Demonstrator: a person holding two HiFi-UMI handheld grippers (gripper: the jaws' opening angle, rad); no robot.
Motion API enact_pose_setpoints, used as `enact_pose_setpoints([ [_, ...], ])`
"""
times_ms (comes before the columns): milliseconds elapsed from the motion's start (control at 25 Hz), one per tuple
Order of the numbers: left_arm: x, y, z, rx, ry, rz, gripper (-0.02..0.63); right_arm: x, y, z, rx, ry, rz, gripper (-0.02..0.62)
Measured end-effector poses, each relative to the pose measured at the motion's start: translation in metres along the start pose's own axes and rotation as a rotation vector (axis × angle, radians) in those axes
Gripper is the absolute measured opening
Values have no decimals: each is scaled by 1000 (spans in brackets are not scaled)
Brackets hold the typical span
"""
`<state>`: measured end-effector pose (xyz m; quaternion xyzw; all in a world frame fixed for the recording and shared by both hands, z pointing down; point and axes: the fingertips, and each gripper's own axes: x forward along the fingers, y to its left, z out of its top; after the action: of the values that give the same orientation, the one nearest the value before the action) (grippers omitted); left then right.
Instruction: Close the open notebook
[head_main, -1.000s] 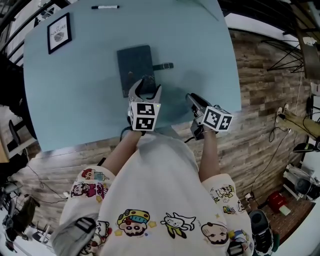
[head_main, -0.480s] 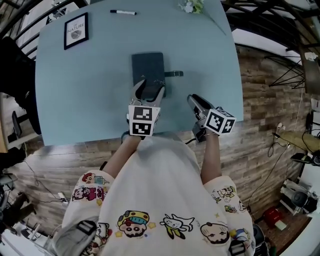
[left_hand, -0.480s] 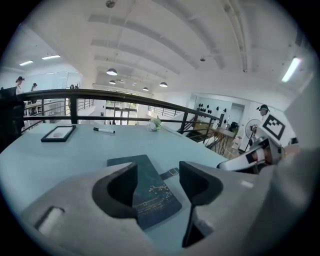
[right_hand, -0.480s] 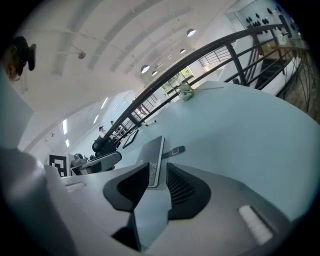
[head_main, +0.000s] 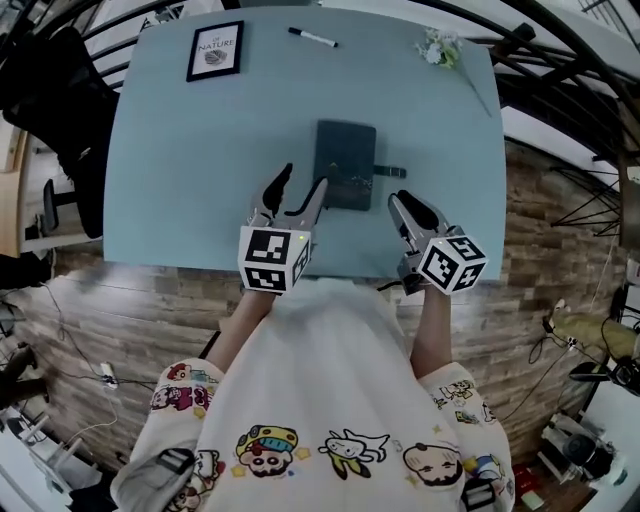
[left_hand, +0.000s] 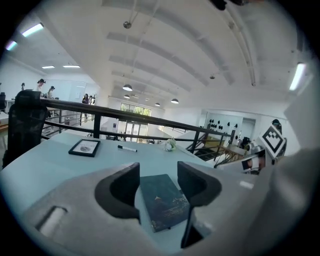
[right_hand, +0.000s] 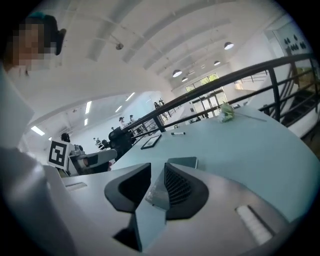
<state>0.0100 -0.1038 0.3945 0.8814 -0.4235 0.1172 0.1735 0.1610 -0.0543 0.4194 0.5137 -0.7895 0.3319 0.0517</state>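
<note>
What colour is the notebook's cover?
The notebook is dark blue-grey with faint pale markings; it shows clearest in the left gripper view.

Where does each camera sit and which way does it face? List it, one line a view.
Head view: on the person's head, steeply down onto the table and closed notebook; forearms, left tongs, right tongs show.
Left gripper view: rides the left tongs, facing across the notebook; own jaws apart, empty, just been closing.
Right gripper view: rides the right tongs, same way; jaws narrower, empty, just been closing.
All three share the notebook.
</note>
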Motion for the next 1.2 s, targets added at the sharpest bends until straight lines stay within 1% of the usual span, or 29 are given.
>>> enact_pose_setpoints([
  [160,-25,25,15,-31,-39,21,221,11,33,24,-126,-36,27,90],
  [320,-44,41,24,-52,-67,25,180,15,56,42,-238,-68,34,63],
  [440,-52,48,29,-85,-86,9,169,16,66,52,-296,-97,22,48],
  [560,-59,52,36,-104,-116,-27,123,16,70,58,-345,-126,-12,48],
  [680,-67,55,38,-98,-127,-38,107,14,71,61,-362,-153,-44,40],
  [760,-71,56,40,-86,-133,-38,100,11,70,63,-372,-167,-62,21],
  [800,-71,56,42,-84,-138,-39,83,10,69,64,-376,-171,-67,9],
  [960,-68,52,47,-76,-150,-44,2,7,68,67,-377,-184,-72,8],
  [1200,-60,46,50,-59,-150,-59,-2,5,63,68,-370,-200,-87,8],
])
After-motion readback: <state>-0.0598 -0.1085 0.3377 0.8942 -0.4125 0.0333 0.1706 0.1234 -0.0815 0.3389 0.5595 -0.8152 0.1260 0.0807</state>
